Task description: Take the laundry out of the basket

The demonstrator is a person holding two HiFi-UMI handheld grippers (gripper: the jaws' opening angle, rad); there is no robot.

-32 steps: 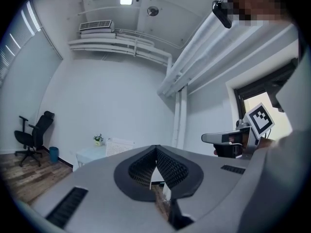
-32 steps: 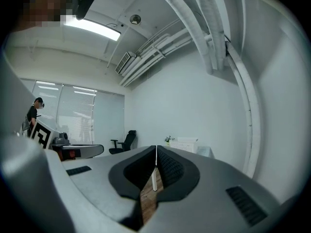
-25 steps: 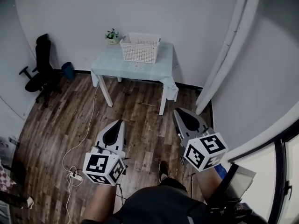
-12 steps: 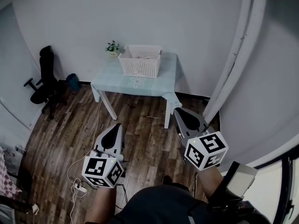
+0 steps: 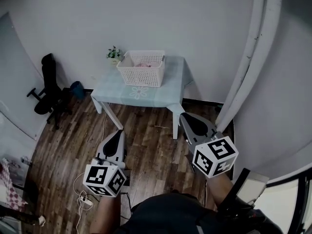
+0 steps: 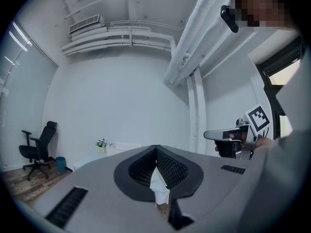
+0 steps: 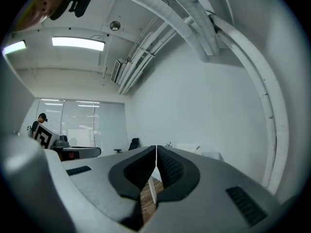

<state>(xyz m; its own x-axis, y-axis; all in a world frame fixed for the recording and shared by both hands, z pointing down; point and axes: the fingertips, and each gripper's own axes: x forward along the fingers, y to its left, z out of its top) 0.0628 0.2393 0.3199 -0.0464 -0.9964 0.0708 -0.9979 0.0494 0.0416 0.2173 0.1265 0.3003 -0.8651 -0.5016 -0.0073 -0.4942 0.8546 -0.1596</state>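
A white lattice basket (image 5: 141,69) stands on a small table with a pale cloth (image 5: 141,92) against the far wall, and pink laundry (image 5: 144,64) shows inside it. My left gripper (image 5: 118,133) and right gripper (image 5: 184,116) are held level over the wood floor, a short way in front of the table, pointing at it. Both are shut and hold nothing. In the left gripper view the jaws (image 6: 156,148) meet at their tips, with the basket (image 6: 122,147) small beyond. In the right gripper view the jaws (image 7: 156,147) are pressed together.
A small potted plant (image 5: 113,53) sits on the table's back left corner. A black office chair (image 5: 48,84) and a blue bin (image 5: 76,88) stand at the left wall. A cable and power strip (image 5: 84,199) lie on the floor. A curved white wall (image 5: 248,82) rises on the right.
The person has walked toward the table, so table and basket look nearer and the laundry inside shows. Both grippers came forward with the person and stayed shut.
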